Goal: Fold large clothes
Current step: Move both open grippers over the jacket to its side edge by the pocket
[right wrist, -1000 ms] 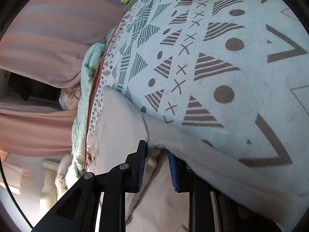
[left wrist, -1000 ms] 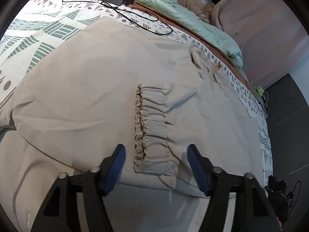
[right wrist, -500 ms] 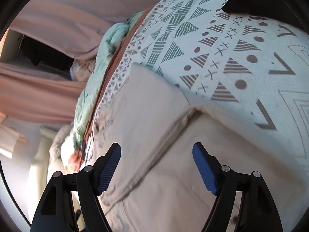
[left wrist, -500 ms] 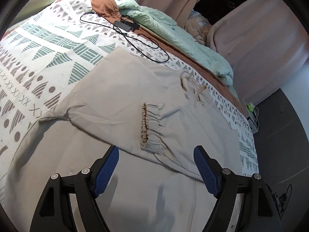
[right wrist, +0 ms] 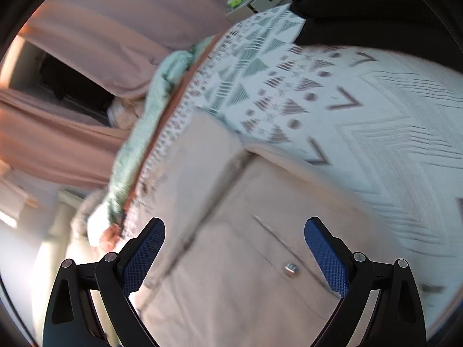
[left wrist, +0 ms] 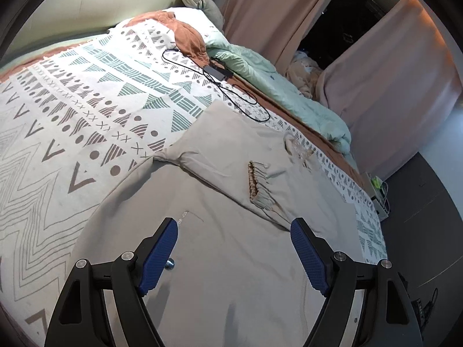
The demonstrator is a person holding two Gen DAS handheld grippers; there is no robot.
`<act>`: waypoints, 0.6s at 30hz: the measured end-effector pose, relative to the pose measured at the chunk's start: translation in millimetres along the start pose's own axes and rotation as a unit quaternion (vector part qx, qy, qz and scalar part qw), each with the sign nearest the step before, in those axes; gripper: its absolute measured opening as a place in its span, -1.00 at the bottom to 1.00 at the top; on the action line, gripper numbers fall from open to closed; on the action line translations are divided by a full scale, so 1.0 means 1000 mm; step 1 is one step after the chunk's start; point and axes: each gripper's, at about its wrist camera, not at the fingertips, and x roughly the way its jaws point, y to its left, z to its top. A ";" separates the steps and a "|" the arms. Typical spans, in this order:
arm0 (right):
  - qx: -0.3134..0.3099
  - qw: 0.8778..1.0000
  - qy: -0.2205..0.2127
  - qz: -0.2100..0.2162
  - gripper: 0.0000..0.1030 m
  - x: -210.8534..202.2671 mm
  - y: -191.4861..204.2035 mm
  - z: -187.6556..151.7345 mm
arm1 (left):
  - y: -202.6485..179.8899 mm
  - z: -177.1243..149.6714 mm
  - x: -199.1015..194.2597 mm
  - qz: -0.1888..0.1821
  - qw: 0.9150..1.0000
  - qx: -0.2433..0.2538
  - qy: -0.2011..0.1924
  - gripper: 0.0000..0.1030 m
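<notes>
A large beige jacket [left wrist: 231,208] lies spread on the patterned bedspread [left wrist: 72,115]. One sleeve is folded across its body, and the gathered cuff [left wrist: 257,185] lies near the middle. A metal snap [left wrist: 169,263] shows by the left finger. My left gripper [left wrist: 234,254] is open and empty above the jacket's lower part. In the right wrist view, which is blurred, the jacket [right wrist: 246,231] shows with a folded edge and a snap [right wrist: 290,268]. My right gripper [right wrist: 234,257] is open and empty above it.
A black charger with its cable [left wrist: 217,72] lies on the bedspread beyond the jacket. A mint duvet [left wrist: 277,86] and a rust pillow [left wrist: 185,37] lie along the far side. Pink curtains [left wrist: 390,86] hang behind. A power strip [left wrist: 376,193] sits at the bed's right edge.
My right gripper let go of the jacket's fabric and opened wide. Both grippers pulled back and up, so more of the jacket and the bed shows.
</notes>
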 end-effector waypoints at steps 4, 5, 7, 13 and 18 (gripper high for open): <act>-0.005 1.000 -0.007 0.016 0.89 -0.021 -0.016 -0.008 | 0.011 -0.017 -0.027 0.016 1.000 0.008 -0.021 0.57; -0.012 1.000 -0.010 0.009 0.89 -0.027 -0.018 -0.011 | 0.015 -0.022 -0.032 0.017 1.000 0.005 -0.021 0.57; -0.013 1.000 -0.011 0.008 0.87 -0.036 -0.025 -0.015 | 0.027 -0.030 -0.043 0.027 0.999 -0.005 -0.023 0.57; -0.003 1.000 -0.015 0.014 0.86 -0.066 -0.054 -0.028 | 0.060 -0.052 -0.072 0.043 0.998 -0.036 -0.026 0.57; 0.012 1.000 -0.004 0.024 0.63 -0.081 -0.080 -0.039 | 0.077 -0.064 -0.086 0.047 0.997 -0.054 -0.036 0.57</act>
